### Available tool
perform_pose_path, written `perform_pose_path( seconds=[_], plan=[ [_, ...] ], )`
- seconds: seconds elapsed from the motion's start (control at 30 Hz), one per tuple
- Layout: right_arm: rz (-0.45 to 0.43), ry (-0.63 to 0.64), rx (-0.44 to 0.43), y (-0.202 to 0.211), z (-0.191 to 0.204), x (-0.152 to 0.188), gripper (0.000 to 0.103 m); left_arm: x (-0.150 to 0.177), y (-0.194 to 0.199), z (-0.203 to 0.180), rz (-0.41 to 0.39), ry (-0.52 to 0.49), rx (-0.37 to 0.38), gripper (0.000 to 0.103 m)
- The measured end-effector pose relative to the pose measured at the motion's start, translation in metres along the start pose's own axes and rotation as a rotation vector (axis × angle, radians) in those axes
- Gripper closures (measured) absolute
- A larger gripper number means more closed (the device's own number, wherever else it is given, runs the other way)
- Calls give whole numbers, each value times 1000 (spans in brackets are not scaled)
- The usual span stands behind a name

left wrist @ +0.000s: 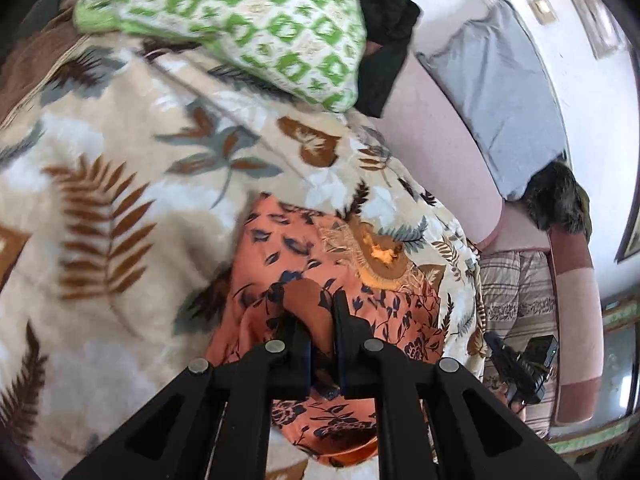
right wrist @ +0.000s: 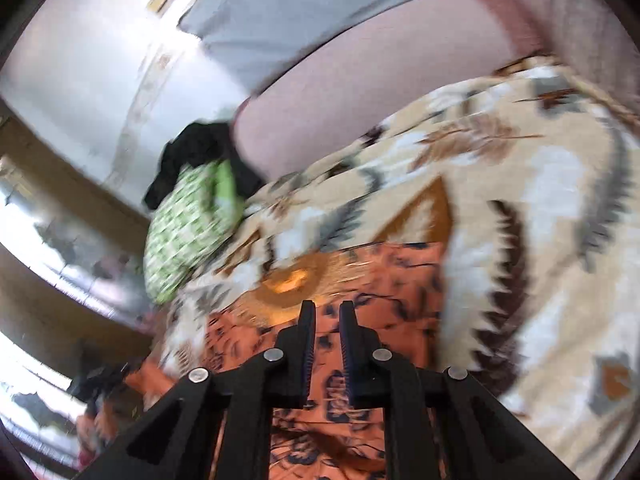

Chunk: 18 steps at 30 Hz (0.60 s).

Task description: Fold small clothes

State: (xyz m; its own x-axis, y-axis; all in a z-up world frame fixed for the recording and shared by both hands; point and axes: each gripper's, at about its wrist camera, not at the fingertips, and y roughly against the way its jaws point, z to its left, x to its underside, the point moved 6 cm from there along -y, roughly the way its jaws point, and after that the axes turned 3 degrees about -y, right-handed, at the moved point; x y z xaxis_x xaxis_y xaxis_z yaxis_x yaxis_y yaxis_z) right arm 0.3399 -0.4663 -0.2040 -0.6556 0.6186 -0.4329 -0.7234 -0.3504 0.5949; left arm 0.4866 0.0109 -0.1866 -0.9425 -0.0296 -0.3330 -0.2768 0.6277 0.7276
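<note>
An orange garment with dark floral print (left wrist: pixel 304 256) lies on a beige leaf-patterned blanket (left wrist: pixel 120 160). My left gripper (left wrist: pixel 316 312) is shut on a fold of the orange garment, and cloth bunches between its fingers and hangs below them. In the right wrist view the same garment (right wrist: pixel 400 280) spreads ahead of my right gripper (right wrist: pixel 326 316). That gripper is shut, with orange cloth pinched between its narrow-set fingers. It also shows as a black shape at the blanket's right edge (left wrist: pixel 520 364). The right wrist picture is motion-blurred.
A green-and-white patterned cushion (left wrist: pixel 240 28) and a black garment (left wrist: pixel 384 12) lie at the blanket's far side. A pink padded backrest (left wrist: pixel 440 140) carries a grey cloth (left wrist: pixel 500 92) and a dark furry item (left wrist: pixel 556 196). A striped cover (left wrist: pixel 516 296) hangs beside the blanket.
</note>
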Motion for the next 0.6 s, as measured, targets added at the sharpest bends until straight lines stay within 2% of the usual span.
perform_pose_path(
  seconds=[0.07,0.17,0.2,0.23,0.27,0.3,0.4,0.5,0.53,0.57,0.6],
  plan=[
    [92,60,-65,-18,16,20,89,4,-2,-2,-12,-35,-25,94],
    [181,211,-69,-31,34,67,81,15,4,8,-23,-14,-33,94],
    [211,249,-92,-35,37,88,62,19,9,12,-26,4,-24,94],
    [234,259,-112,-37,38,104,22,21,13,14,-30,14,-20,94],
    [247,255,-126,-38,35,118,11,26,19,16,-35,22,-18,94],
    [246,246,-137,-39,33,126,8,32,26,18,-40,28,-19,94],
    [229,203,-136,-44,21,140,8,47,42,17,-42,24,-26,94],
    [212,281,-93,-56,26,145,10,62,58,13,-48,18,-21,94],
    [226,281,-94,-60,28,149,16,64,61,13,-49,15,-21,94],
    [243,279,-97,-66,30,153,27,68,65,13,-52,11,-24,94],
    [265,309,-65,-71,34,159,60,71,69,13,-54,11,-29,94]
  ],
)
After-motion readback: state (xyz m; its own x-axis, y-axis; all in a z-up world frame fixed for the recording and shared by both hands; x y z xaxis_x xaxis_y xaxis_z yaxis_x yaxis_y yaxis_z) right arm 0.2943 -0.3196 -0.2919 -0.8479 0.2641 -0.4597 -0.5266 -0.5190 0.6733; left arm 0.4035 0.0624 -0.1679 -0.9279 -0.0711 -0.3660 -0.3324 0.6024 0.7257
